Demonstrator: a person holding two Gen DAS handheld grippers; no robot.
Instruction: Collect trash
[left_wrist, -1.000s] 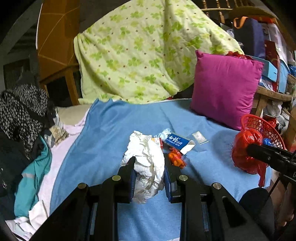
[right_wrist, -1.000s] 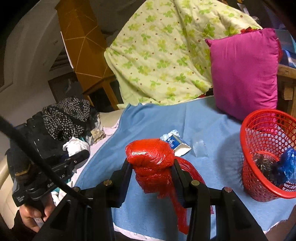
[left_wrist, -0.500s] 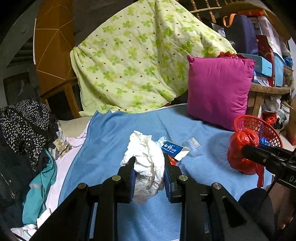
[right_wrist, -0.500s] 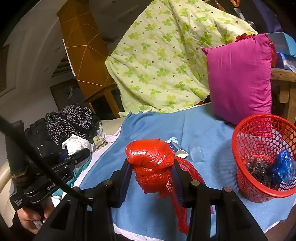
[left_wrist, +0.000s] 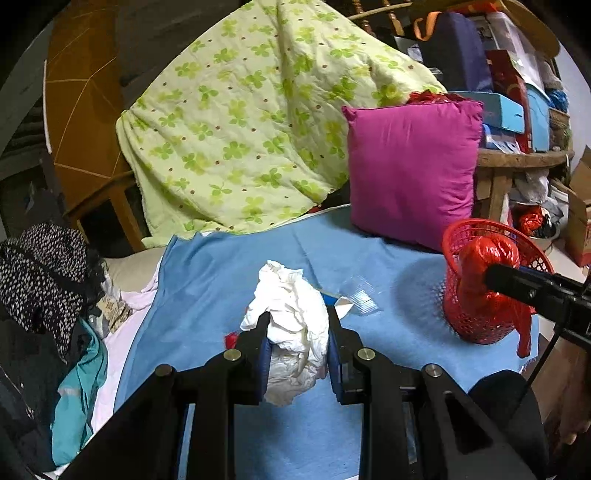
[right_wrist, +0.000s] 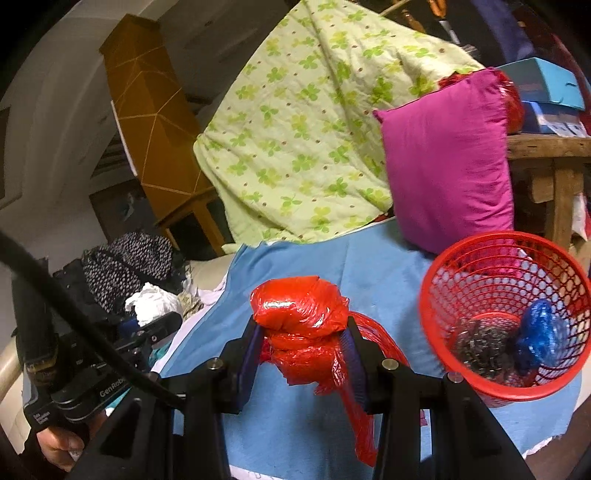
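Note:
My left gripper (left_wrist: 295, 325) is shut on a crumpled white paper wad (left_wrist: 291, 328), held above the blue sheet (left_wrist: 221, 280). In the right wrist view my right gripper (right_wrist: 301, 332) is shut on a bunched red plastic bag (right_wrist: 299, 306), whose tail hangs below the jaws. A red mesh basket (right_wrist: 461, 251) stands on the sheet just right of that bag, with a dark wad (right_wrist: 480, 343) and a blue plastic wad (right_wrist: 539, 332) inside. From the left wrist, the red bag (left_wrist: 480, 258) hangs in front of the basket (left_wrist: 476, 229). A clear plastic scrap (left_wrist: 364, 295) lies on the sheet.
A magenta pillow (left_wrist: 410, 166) and a green clover quilt (left_wrist: 251, 122) stand behind the sheet. Dark spotted clothes (left_wrist: 44, 273) pile up at the left edge. A wooden table (right_wrist: 546, 147) with boxes is at the right. A hand (right_wrist: 55, 446) holds the left gripper.
Both grippers moved right, towards the basket, each keeping its load. The red basket now looks nearer and larger in the right wrist view. The blue-and-white box and orange scrap are now hidden behind the white wad.

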